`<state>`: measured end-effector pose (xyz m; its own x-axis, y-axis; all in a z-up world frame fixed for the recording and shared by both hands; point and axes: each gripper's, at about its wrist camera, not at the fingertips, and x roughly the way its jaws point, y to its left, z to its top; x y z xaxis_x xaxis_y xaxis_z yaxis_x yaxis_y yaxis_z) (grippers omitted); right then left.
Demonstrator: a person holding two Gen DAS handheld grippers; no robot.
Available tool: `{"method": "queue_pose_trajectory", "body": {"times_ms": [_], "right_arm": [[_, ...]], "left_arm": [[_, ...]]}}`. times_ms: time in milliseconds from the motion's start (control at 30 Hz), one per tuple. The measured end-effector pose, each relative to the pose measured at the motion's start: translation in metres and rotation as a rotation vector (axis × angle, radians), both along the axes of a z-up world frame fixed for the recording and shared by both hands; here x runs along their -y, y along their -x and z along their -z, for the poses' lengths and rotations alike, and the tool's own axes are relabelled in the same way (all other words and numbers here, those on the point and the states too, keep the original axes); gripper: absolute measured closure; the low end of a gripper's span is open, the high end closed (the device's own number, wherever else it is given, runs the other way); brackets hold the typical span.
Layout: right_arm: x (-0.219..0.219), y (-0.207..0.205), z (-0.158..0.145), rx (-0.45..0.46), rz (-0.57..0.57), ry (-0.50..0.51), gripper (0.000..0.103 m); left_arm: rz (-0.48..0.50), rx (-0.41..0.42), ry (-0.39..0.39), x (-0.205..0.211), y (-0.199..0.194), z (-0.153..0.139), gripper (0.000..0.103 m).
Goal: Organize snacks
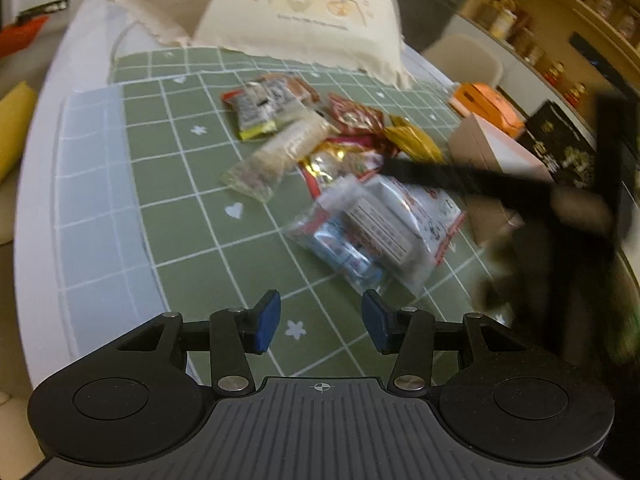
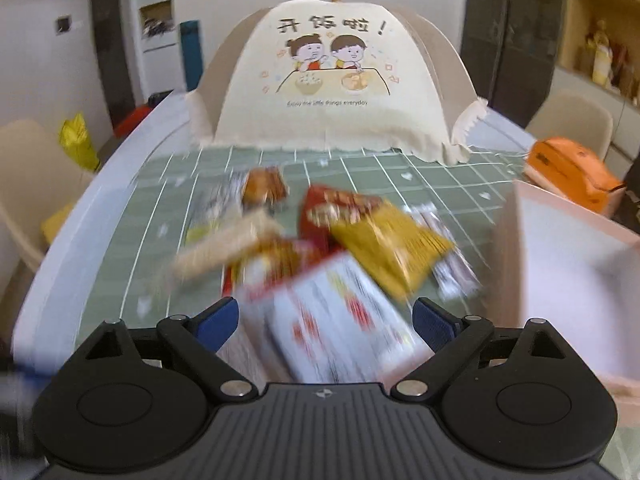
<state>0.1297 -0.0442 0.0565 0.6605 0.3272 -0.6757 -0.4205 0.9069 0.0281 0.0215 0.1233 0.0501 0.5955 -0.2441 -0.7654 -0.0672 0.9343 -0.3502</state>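
Note:
A loose pile of snack packets lies on the green checked mat [image 1: 180, 200]. It includes a clear blue-and-white bag [image 1: 360, 236], a long pale bar [image 1: 276, 152], a red packet [image 2: 336, 208] and a yellow packet [image 2: 396, 248]. My left gripper [image 1: 322, 322] is open above bare mat, just short of the clear bag, with nothing between its blue pads. My right gripper [image 2: 326, 322] is open wide. A blurred white-and-red packet [image 2: 336, 320] lies between its pads, and no pad visibly presses on it. In the left wrist view the right gripper is a dark blur [image 1: 500, 188] over the pile's right side.
An open white box [image 2: 568, 272] stands just right of the pile, with an orange package [image 2: 572, 172] and a black box [image 1: 560, 144] beyond it. A cream mesh food cover [image 2: 328, 92] fills the table's far end. Chairs stand on both sides, and shelves [image 1: 560, 20] are at the right.

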Motion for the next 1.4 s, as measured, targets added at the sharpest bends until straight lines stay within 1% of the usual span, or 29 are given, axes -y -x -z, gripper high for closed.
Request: {"method": "queue_pose_trajectory", "body": {"times_ms": [67,100,133,167,200,267,300,333,400,467,500,567,600,667,700,767,833,900,933,967,1000,1033,1100,1167,1233,1267,1300,1333,1400], "right_arm": [[-0.009,-0.024,0.007,-0.043,0.019,-0.015,0.009],[-0.012,-0.033,0.012,-0.068,0.026,-0.008,0.01],[-0.012,-0.039,0.016,-0.105,0.03,0.004,0.018],[-0.007,-0.036,0.021,-0.135,0.033,0.008,0.027],[-0.005,-0.033,0.023,-0.157,0.037,0.018,0.029],[0.007,-0.013,0.025,-0.2,0.026,0.044,0.038],[0.015,0.0,0.026,-0.215,0.03,0.052,0.038],[0.025,0.012,0.026,-0.239,0.037,0.051,0.038],[0.046,0.035,0.024,-0.264,0.06,0.053,0.038],[0.069,0.052,0.02,-0.291,0.099,0.073,0.038],[0.079,0.057,0.017,-0.291,0.115,0.085,0.038],[0.098,0.068,0.014,-0.26,0.12,0.114,0.037],[0.107,0.074,0.013,-0.237,0.1,0.101,0.036],[0.125,0.084,0.009,-0.203,0.038,0.067,0.023],[0.134,0.09,0.008,-0.185,0.0,0.051,0.021],[0.147,0.098,0.008,-0.152,-0.058,0.051,0.021],[0.155,0.102,0.013,-0.136,-0.087,0.051,0.021],[0.163,0.1,0.017,-0.159,-0.089,0.039,0.021],[0.168,0.1,0.018,-0.173,-0.086,0.032,0.021],[0.17,0.1,0.018,-0.179,-0.091,0.029,0.021],[0.169,0.101,0.017,-0.176,-0.103,0.029,0.021],[0.171,0.103,0.016,-0.166,-0.121,0.03,0.021],[0.172,0.108,0.015,-0.152,-0.156,0.031,0.021],[0.167,0.106,0.017,-0.146,-0.186,0.04,0.021],[0.164,0.102,0.02,-0.145,-0.193,0.048,0.021],[0.162,0.098,0.022,-0.147,-0.193,0.043,0.021],[0.161,0.093,0.024,-0.153,-0.19,0.032,0.021],[0.159,0.089,0.025,-0.16,-0.187,0.02,0.018],[0.156,0.081,0.029,-0.186,-0.177,-0.007,0.017]], "left_arm": [[0.006,-0.004,0.011,0.0,-0.003,0.004,0.052],[0.005,-0.01,0.029,-0.002,-0.005,0.006,0.052],[0.01,-0.011,0.051,-0.003,-0.007,0.008,0.052],[0.016,-0.006,0.067,-0.004,-0.008,0.009,0.052],[0.018,0.004,0.074,-0.004,-0.01,0.01,0.052],[0.019,0.016,0.097,-0.001,-0.017,0.012,0.052],[0.026,0.014,0.115,0.003,-0.021,0.014,0.05],[0.026,0.013,0.108,0.009,-0.026,0.015,0.045],[0.036,0.021,0.07,0.025,-0.033,0.013,0.045],[0.072,0.02,0.027,0.044,-0.039,0.012,0.045],[0.1,0.021,-0.016,0.056,-0.041,0.011,0.045],[0.154,0.031,-0.137,0.08,-0.04,0.01,0.045],[0.166,0.034,-0.194,0.09,-0.037,0.01,0.045],[0.167,0.042,-0.267,0.106,-0.032,0.01,0.043],[0.161,0.044,-0.288,0.113,-0.032,0.009,0.044],[0.16,0.055,-0.321,0.125,-0.037,0.007,0.043],[0.173,0.064,-0.361,0.133,-0.045,0.008,0.044],[0.167,0.067,-0.36,0.13,-0.049,0.007,0.053],[0.17,0.078,-0.355,0.127,-0.047,0.005,0.076],[0.172,0.092,-0.362,0.124,-0.044,0.002,0.089],[0.18,0.096,-0.37,0.124,-0.04,0.0,0.088],[0.203,0.091,-0.359,0.123,-0.036,-0.001,0.088],[0.299,0.077,-0.311,0.128,-0.025,0.0,0.088],[0.392,0.05,-0.339,0.139,-0.013,0.004,0.086],[0.43,0.029,-0.374,0.146,-0.004,0.009,0.086],[0.42,0.03,-0.373,0.145,0.0,0.008,0.086],[0.39,0.035,-0.353,0.142,0.002,0.005,0.085],[0.342,0.044,-0.311,0.135,0.003,-0.001,0.084],[0.205,0.07,-0.212,0.12,0.001,-0.014,0.083]]}}
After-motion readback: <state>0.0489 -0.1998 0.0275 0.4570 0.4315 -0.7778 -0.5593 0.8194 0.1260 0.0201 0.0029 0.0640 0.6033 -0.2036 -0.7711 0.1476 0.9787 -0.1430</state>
